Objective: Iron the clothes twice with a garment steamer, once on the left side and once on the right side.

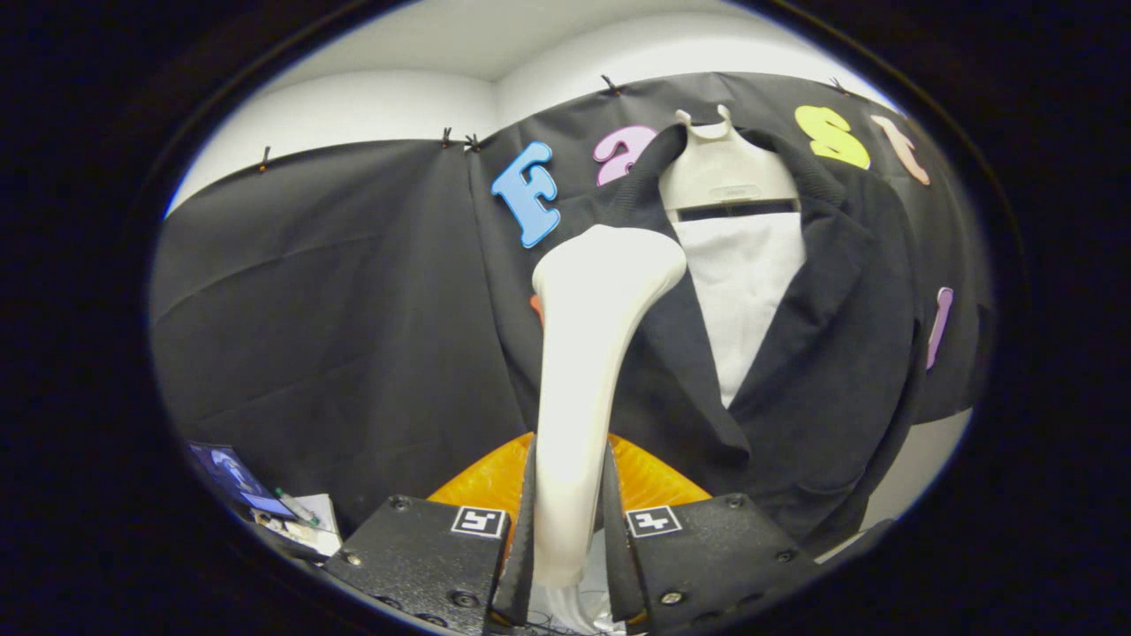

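My gripper (570,495) is shut on the white garment steamer (588,353), both fingers pressing its handle. The steamer rises straight up from between the fingers, and its wide head (610,265) sits against the left lapel area of a black jacket (822,353). The jacket hangs on a white hanger (729,168) against the booth wall, beyond the fingers and to their right. A white panel (742,283) shows between the open lapels.
An orange ribbed object (654,481) lies just behind the fingers, low down. At the lower left sit a small screen (234,477) and papers with a pen (300,512). White wall shows above the black cloth.
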The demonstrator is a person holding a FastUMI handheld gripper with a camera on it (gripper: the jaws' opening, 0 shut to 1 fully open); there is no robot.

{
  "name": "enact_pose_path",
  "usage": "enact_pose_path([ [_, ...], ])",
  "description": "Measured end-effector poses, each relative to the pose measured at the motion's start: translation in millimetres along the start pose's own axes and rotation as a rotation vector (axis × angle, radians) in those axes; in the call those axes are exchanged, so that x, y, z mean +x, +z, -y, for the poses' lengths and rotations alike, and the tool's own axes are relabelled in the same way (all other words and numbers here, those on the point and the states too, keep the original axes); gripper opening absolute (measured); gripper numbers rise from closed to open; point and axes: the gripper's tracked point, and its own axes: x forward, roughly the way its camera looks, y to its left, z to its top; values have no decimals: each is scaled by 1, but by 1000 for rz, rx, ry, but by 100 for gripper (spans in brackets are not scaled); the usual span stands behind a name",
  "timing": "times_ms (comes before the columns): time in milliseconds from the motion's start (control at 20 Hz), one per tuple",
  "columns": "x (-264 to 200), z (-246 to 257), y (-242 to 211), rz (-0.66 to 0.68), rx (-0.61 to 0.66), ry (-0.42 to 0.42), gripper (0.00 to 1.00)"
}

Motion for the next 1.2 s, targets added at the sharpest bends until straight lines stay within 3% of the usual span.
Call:
enact_pose_path([
  [450,53,21,-13,-36,12,-32,36],
  [1200,50,33,-87,-144,28,-33,37],
])
